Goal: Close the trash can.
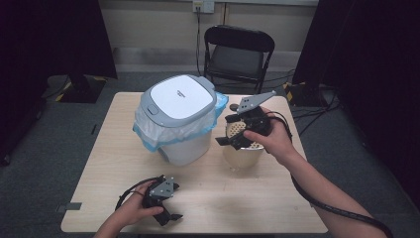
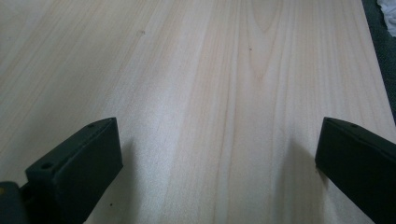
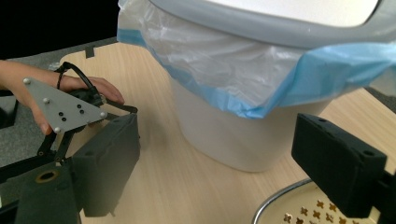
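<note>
Right claw (image 1: 233, 140) hung with its jaws apart and nothing between them, poised over the metal strainer bowl (image 1: 242, 151), which stood on the table (image 1: 114, 148) just beside the white bin (image 1: 179, 119), on that bin's right in the high view. We noted in the right gripper view that the bowl's polished rim (image 3: 275, 205) and perforated base lay directly below the right-hand jaw, apart from it. We judged the bowl to be light, stiff and rather slippery, being thin bright metal; the rim looked the soundest place to pinch, one jaw inside and one outside, as the curved wall would likely slide out of a flat grip. Left claw (image 1: 166, 210) rested at the near edge of the table, jaws wide apart over bare wood (image 2: 210, 93), holding nothing. The bin, lid shut and lined with a blue-edged plastic bag (image 3: 224, 70) that spilled over its sides, stood close enough that the loose film might snag a jaw. We recorded a folding chair (image 1: 238, 52) beyond the table, well apart from the work.
</note>
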`<state>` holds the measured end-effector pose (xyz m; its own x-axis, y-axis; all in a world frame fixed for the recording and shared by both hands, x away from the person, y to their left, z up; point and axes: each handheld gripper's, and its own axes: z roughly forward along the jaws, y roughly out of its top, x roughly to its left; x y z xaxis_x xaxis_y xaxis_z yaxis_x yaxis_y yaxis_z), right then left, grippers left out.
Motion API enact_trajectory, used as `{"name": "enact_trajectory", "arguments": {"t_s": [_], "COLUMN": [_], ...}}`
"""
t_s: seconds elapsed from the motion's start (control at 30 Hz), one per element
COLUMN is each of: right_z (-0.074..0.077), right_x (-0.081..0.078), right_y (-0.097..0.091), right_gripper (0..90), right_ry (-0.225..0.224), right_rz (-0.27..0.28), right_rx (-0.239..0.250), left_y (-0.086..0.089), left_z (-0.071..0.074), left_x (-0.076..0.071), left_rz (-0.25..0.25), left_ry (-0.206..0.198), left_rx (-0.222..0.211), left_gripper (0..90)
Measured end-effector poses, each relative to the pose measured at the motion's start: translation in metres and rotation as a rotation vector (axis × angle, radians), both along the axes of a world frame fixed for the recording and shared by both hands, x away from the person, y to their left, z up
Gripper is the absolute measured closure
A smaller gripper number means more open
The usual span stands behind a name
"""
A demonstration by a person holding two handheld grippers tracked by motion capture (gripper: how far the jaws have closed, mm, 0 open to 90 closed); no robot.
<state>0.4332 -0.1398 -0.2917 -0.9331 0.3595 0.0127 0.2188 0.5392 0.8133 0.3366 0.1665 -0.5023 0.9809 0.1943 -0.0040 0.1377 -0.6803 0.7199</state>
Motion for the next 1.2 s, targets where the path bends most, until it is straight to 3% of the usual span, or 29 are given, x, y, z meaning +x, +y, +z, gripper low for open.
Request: {"name": "enact_trajectory", "arguments": {"t_s": [0.17, 1.2], "right_z": [-0.007, -0.063], "right_x": [-0.001, -0.018], "right_y": [-0.006, -0.045], "right_gripper": [14.6, 14.6], "right_ry": [0.001, 0.050], "right_rz": [-0.006, -0.034], "right_rx": [0.005, 0.006], "left_y": [0.000, 0.000], "left_z": [0.000, 0.000], "left_x": [0.000, 0.000], "left_rz": [-0.002, -0.003], "left_ry": [0.015, 0.015], "left_rx": [-0.002, 0.010], "left_gripper": [0.0, 0.0]}}
